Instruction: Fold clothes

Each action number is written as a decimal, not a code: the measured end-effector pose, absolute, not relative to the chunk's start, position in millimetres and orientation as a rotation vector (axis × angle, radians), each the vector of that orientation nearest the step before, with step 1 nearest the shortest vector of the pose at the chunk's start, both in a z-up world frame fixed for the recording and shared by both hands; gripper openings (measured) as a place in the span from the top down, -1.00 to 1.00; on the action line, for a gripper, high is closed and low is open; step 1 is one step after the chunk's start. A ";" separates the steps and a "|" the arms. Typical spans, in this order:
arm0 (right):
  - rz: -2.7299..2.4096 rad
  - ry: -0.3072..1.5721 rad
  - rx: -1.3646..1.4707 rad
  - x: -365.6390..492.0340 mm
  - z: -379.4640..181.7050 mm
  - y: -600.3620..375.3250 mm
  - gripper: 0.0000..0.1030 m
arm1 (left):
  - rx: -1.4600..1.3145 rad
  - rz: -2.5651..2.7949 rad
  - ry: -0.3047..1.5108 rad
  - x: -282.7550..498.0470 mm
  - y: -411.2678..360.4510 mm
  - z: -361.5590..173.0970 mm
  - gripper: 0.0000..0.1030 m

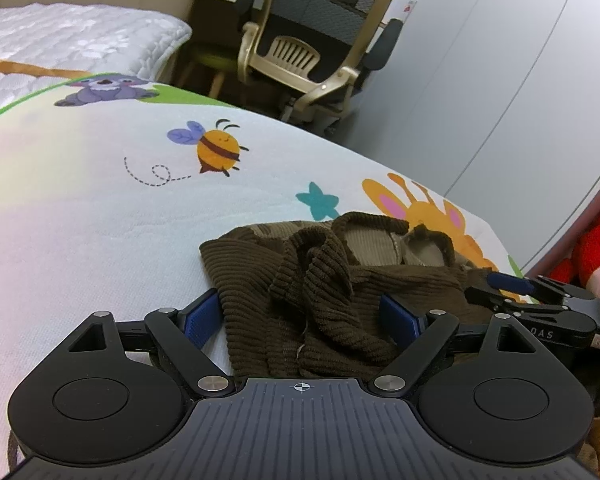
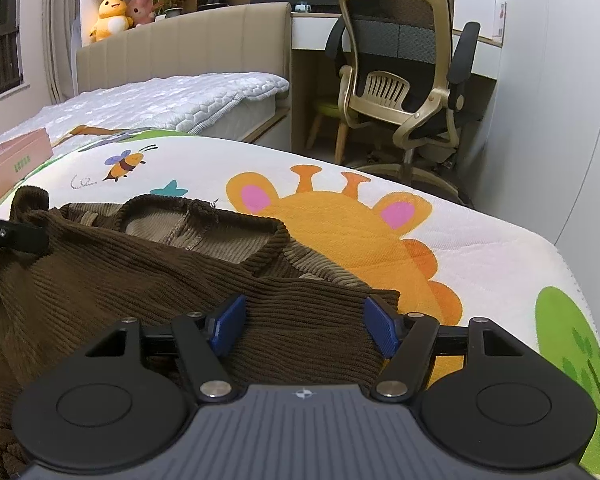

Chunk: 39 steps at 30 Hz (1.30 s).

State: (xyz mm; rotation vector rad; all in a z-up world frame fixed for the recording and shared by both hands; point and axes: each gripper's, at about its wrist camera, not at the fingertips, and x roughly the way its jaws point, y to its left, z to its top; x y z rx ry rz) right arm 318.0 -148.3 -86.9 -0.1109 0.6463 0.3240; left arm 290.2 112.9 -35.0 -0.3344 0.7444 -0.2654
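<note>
Spreading wide, the blue pads (image 1: 202, 320) of the left gripper (image 1: 300, 320) are seen on either side of a bunched ridge of one brown corduroy garment (image 1: 320, 304); the cloth lies between them, but no pad is seen pressing on it. The jaws of the right gripper (image 2: 306, 326) are likewise held apart over a flatter stretch of the same garment (image 2: 140, 280), its pads (image 2: 228, 324) standing clear of the fabric's sides. Whether the lower tips of either pair touch the cloth is hidden by the gripper bodies. The garment is spread on a cartoon-printed mat (image 1: 100, 208), its lighter lining exposed at an opening; its near edge is cut off by the frame. One bee (image 1: 218, 150) and one giraffe head (image 2: 340, 220) are counted on the mat. Beyond it, one gold-framed office chair (image 2: 404, 80), one quilted bed (image 2: 160, 100), one pink box (image 2: 12, 160), partly cropped, and two plush toys (image 2: 112, 16) are made out.
</note>
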 end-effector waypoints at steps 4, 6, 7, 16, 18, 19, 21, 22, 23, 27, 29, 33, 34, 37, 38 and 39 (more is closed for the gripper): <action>0.322 0.645 -0.113 317.3 -86.9 -148.2 -0.30 | -0.334 -0.265 0.743 289.8 112.6 -34.7 -0.74; 0.322 0.645 -0.113 317.3 -87.0 -148.3 -0.30 | -0.335 -0.265 0.742 289.5 112.8 -34.8 -0.74; 0.322 0.645 -0.114 317.1 -87.0 -148.4 -0.30 | -0.336 -0.265 0.741 289.3 112.9 -34.9 -0.74; 0.321 0.646 -0.116 317.0 -87.1 -147.1 -0.30 | -0.339 -0.265 0.738 288.6 113.3 -35.5 -0.74; 0.319 0.645 -0.122 317.0 -86.8 -146.6 -0.30 | -0.340 -0.264 0.739 288.7 113.2 -35.3 -0.74; 0.318 0.644 -0.125 316.9 -86.7 -146.5 -0.30 | -0.339 -0.263 0.739 288.6 113.0 -35.2 -0.74; 0.319 0.644 -0.121 317.1 -86.9 -147.3 -0.30 | -0.338 -0.263 0.738 288.3 113.0 -35.3 -0.74; 0.319 0.644 -0.120 317.1 -87.0 -147.7 -0.30 | -0.339 -0.263 0.737 288.3 113.0 -35.3 -0.74; 0.319 0.644 -0.121 317.2 -87.0 -147.4 -0.31 | -0.339 -0.263 0.737 288.4 113.0 -35.3 -0.74; 0.318 0.644 -0.119 317.6 -87.3 -147.3 -0.30 | -0.338 -0.263 0.736 287.9 112.9 -35.4 -0.74; 0.318 0.643 -0.119 317.7 -87.4 -147.1 -0.31 | -0.339 -0.262 0.735 287.9 112.9 -35.5 -0.74; 0.320 0.645 -0.116 318.1 -87.4 -147.3 -0.30 | -0.341 -0.261 0.736 288.2 113.2 -35.2 -0.74; 0.321 0.645 -0.115 318.1 -87.4 -147.5 -0.31 | -0.343 -0.259 0.738 288.5 113.3 -35.0 -0.74; 0.325 0.641 -0.107 317.8 -84.2 -150.3 -0.30 | -0.359 -0.245 0.754 289.3 114.2 -32.8 -0.68; 0.327 0.636 -0.102 317.3 -81.2 -152.5 -0.30 | -0.372 -0.242 0.767 289.1 115.9 -31.0 -0.62; 0.330 0.630 -0.096 316.8 -78.3 -154.7 -0.30 | -0.388 -0.245 0.781 288.5 118.7 -28.9 -0.60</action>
